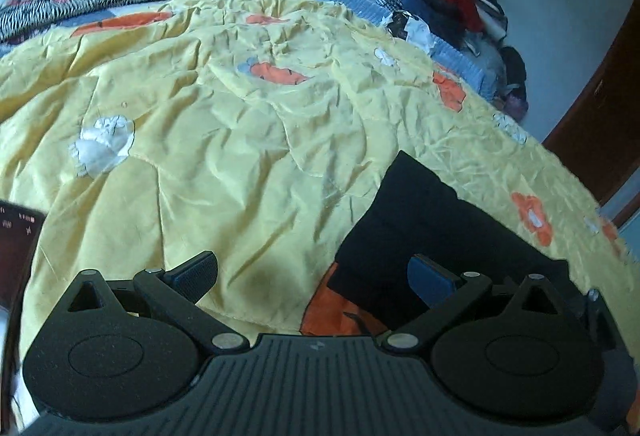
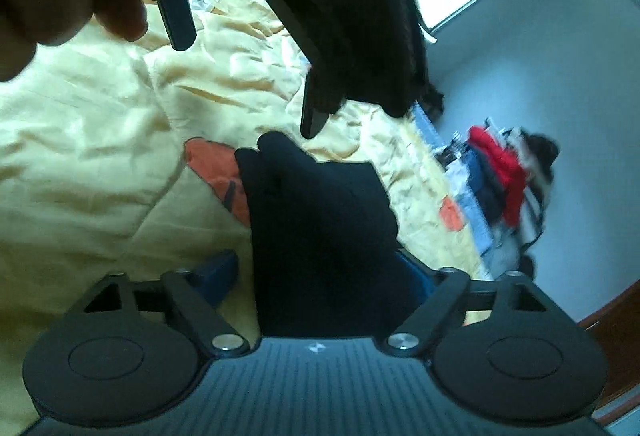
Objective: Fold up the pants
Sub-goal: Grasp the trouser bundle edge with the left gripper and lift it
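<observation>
Black pants (image 2: 320,220) lie between the wide-open right gripper (image 2: 316,272); left gripper (image 1: 312,276) open, empty; yellow bedspread (image 1: 240,116) bare far left.

Left gripper (image 1: 313,276) up close: matte black plastic, a ribbed grey-black deck across the bottom with a tiny pale emblem at its centre. Two big round housings flank it, each stamped with a shallow oval. Silver pivot screws gleam where the angled link arms meet the deck, smaller ones at the outer joints. Triangular cut-outs sit above the housings. The fingers (image 1: 196,274) carry blue pads with fine ribbing. Right gripper (image 2: 316,272) is built the same: black links, silver screws, blue pads, though blurred here. Up top, a hand (image 2: 48,8) around the other tool, perhaps in a dark sleeve.
</observation>
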Demonstrator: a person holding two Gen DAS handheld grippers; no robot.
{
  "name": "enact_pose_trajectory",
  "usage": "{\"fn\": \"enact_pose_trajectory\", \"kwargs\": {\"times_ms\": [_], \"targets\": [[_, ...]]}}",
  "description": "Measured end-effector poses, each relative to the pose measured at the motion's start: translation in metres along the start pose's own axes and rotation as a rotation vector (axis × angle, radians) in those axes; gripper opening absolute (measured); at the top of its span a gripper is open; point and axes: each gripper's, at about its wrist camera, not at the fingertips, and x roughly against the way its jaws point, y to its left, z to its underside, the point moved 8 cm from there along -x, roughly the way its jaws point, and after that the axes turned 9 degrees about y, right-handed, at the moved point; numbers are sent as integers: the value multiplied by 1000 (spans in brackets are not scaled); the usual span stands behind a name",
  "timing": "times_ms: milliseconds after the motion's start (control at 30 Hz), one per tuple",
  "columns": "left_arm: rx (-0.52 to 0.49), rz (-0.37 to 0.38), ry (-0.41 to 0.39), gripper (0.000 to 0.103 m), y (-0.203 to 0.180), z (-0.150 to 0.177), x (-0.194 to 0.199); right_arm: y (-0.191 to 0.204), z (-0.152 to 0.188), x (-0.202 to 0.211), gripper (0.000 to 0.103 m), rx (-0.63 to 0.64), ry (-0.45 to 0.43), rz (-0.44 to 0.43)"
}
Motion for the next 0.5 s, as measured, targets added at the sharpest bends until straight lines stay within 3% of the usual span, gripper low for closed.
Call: {"fn": "enact_pose_trajectory", "kwargs": {"times_ms": [67,267,333,400,500], "targets": [[-17,2,-3,102,-1,-2,-2,1,-3,-5,67,16,7,19],[-55,65,21,102,-10,-5,-14,15,-8,-10,34,98,-27,18],[-36,117,62,102,-12,-4,-20,19,-10,-11,32,113,-47,12],[1,214,123,102,-14,-2,-27,18,-12,-13,26,97,-56,4],[66,315,171,102,-15,-2,-36,-1,-13,-14,25,-49,-77,-60]]}}
